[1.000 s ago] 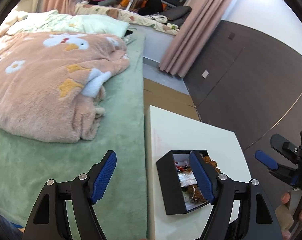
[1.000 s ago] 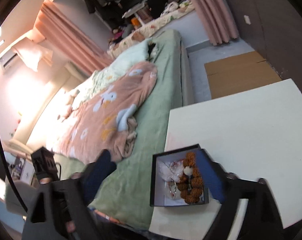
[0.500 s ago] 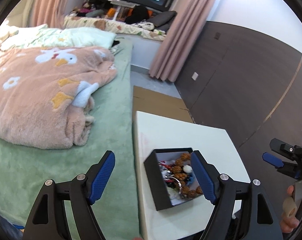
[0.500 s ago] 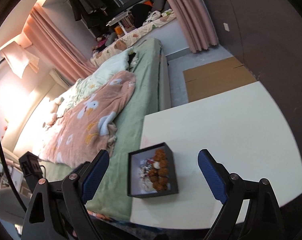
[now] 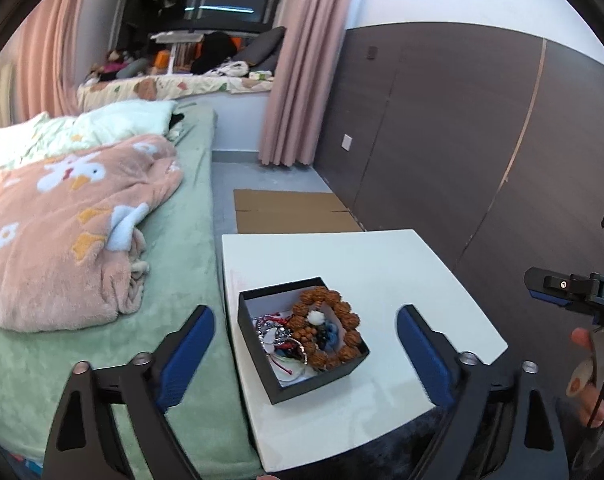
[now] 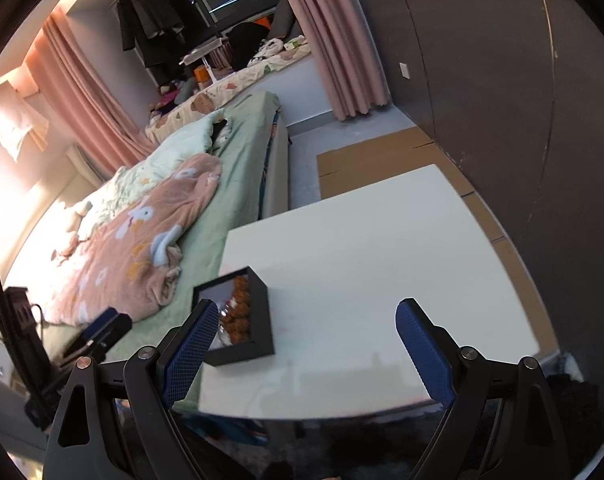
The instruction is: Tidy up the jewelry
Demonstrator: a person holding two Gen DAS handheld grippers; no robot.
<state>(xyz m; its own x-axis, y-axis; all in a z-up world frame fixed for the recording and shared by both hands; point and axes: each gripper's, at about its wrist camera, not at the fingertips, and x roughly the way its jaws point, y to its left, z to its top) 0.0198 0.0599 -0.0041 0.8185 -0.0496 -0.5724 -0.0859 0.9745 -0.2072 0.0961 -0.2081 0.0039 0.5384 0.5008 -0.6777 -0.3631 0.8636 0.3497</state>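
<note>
Both spread tools (image 5: pixel 304 354) (image 6: pixel 308 344) above jewelry box (image 5: pixel 258 344).

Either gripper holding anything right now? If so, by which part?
Nothing held. Left gripper and right gripper are both open and empty; the jewelry sits untouched in the black box.

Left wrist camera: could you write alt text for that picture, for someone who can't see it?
An open black box of tangled jewelry, with a brown bead bracelet on top, sits on a white table beside a green bed. The left gripper hovers open in front of it, blue pads spread wide and empty. The right gripper shows at the right edge.
</note>
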